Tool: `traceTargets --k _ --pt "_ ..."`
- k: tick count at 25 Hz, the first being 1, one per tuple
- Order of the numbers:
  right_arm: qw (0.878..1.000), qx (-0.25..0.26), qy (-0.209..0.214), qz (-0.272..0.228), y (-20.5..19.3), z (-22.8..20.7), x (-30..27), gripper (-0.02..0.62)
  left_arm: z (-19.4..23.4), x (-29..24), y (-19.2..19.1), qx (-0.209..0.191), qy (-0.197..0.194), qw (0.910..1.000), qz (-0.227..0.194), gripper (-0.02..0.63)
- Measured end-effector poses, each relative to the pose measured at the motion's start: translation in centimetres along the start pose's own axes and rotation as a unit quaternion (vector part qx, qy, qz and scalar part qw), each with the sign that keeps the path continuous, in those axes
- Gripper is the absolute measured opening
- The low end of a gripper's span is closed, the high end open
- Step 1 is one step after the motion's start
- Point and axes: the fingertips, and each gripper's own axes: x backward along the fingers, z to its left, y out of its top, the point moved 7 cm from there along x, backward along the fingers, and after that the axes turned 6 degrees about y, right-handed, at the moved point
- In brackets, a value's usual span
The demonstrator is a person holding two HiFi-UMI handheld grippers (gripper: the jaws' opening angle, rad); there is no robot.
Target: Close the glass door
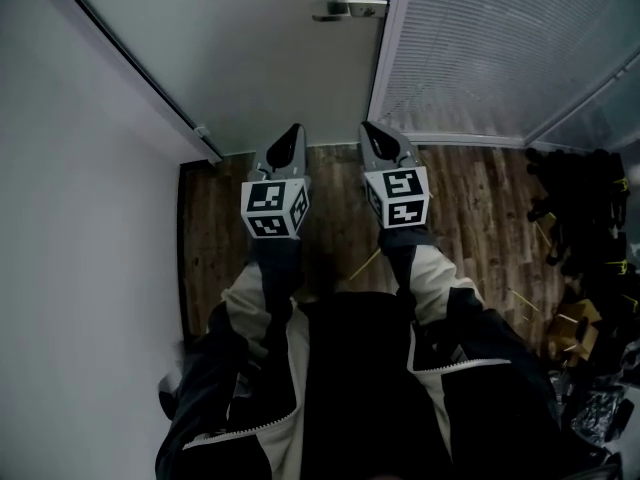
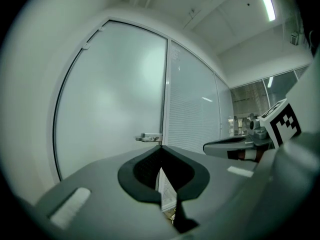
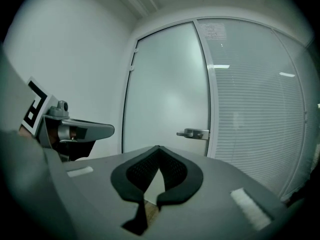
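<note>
While one frosted white glass door [image 1: 270,58] with one silver lever handle [image 1: 352,8] stands straight ahead, seemingly shut in its frame beside a slatted blind panel [image 1: 500,48], two grippers point at it over the brown wooden floor [image 1: 470,198]. The left gripper [image 1: 290,138] and right gripper [image 1: 375,136] are held level, side by side, apart from the door. Each has its jaws pressed together on nothing.
</note>
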Motion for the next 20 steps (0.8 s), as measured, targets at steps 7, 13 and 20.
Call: traceTargets --k 7,13,20 --pt "1.0 -0.003 -0.023 0.01 -0.1 1.6 1.2 0.002 0.1 1.4 -0.5 0.0 -0.023 0.9997 0.01 0.005" --pt "0.999 -0.002 -0.032 0.011 0.2 3.2 1.4 0.002 0.7 2.3 -0.4 -0.002 -0.036 0.9993 0.012 0.005" --pt "0.999 0.0 -0.039 0.01 0.7 3.7 1.3 0.002 1.1 2.4 -0.2 -0.003 -0.042 0.9991 0.011 0.005"
